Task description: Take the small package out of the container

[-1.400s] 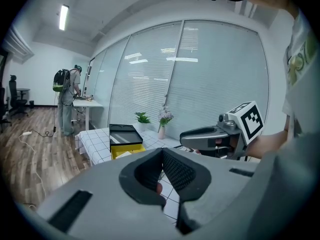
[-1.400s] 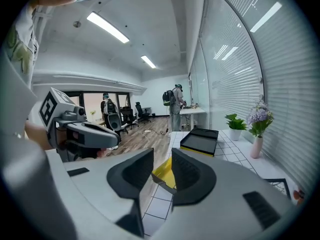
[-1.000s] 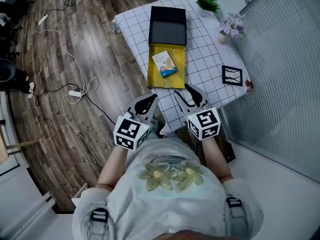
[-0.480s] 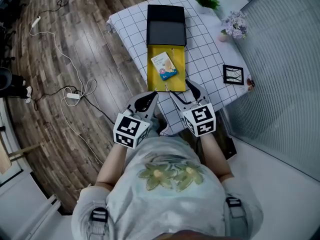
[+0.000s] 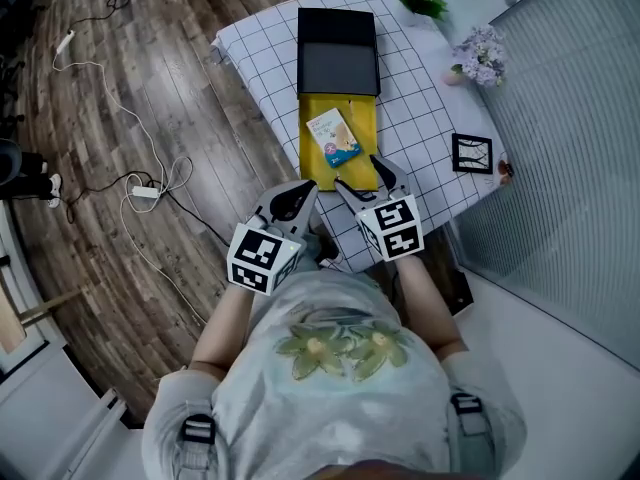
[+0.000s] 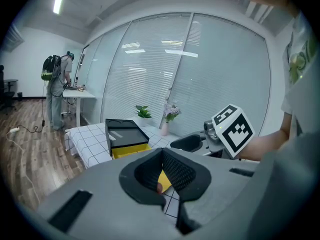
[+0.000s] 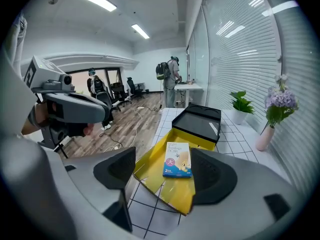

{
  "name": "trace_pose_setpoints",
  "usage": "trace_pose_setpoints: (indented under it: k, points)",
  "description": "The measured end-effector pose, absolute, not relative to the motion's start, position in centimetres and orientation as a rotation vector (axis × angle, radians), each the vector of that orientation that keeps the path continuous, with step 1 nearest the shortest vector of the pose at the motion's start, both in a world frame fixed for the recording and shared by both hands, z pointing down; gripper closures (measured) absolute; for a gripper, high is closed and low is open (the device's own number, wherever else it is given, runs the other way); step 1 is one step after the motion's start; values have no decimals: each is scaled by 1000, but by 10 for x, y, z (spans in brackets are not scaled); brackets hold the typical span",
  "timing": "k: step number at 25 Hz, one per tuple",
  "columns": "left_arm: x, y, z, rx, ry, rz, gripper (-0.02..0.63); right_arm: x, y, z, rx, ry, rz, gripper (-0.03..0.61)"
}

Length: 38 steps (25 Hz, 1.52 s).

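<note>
One small package [image 5: 333,138] (print unreadable), container [image 5: 315,171] part-hidden

We see the desk [image 5: 425,118] covered in a matt white cloth with a grid pattern. The container [image 5: 352,171] is smooth yellow card or plastic with a slight sheen, and the black box [image 5: 338,63] behind it looks matt. The small package [image 5: 334,138] is glossy printed card. The left tool [image 6: 162,176] and right tool [image 7: 165,176] are matt grey plastic with ribbed dark pads [image 6: 178,170]. The floor [image 5: 130,88] is wood-grain plank.
</note>
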<state>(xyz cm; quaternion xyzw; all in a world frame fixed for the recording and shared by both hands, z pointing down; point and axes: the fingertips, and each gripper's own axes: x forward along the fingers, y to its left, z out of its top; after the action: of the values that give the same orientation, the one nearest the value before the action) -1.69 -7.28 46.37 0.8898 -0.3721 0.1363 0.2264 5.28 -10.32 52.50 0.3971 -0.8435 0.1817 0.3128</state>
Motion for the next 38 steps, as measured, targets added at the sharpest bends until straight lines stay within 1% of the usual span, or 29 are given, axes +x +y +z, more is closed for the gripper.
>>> trace_pose_setpoints:
  k: [13, 38]
  points:
    - [-35, -103, 487, 2412, -971, 404, 607, 38, -143, 567, 1031, -2104, 517, 242]
    - [-36, -138, 508, 2369, -974, 396, 607, 31, -178, 639, 982, -1950, 622, 232]
